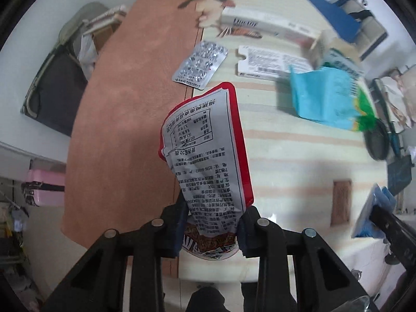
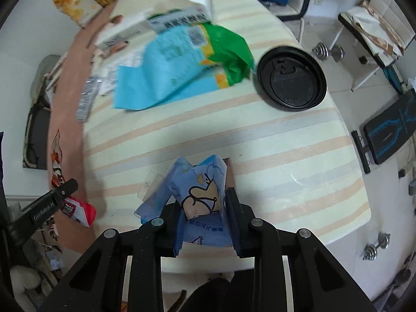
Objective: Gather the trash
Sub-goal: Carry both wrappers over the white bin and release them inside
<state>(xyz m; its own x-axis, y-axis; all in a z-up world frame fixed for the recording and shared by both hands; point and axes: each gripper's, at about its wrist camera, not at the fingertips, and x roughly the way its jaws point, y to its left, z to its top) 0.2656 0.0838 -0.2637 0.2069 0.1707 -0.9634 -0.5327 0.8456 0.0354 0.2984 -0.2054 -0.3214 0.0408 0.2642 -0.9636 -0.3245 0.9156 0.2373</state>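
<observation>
Left gripper [image 1: 212, 223] has its fingers pinching the red-edged snack wrapper [image 1: 208, 150] above the worktop's [image 1: 286, 140] near edge; right gripper [image 2: 201, 214] squeezes the blue tissue pack [image 2: 200, 189]; the floppy wrapper might slip out.

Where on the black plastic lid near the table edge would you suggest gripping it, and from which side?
Grip the black plastic lid by its raised outer rim, coming down from above on the side nearest the table edge. It lies flat, and the blue-green bag crowds its opposite side.
</observation>
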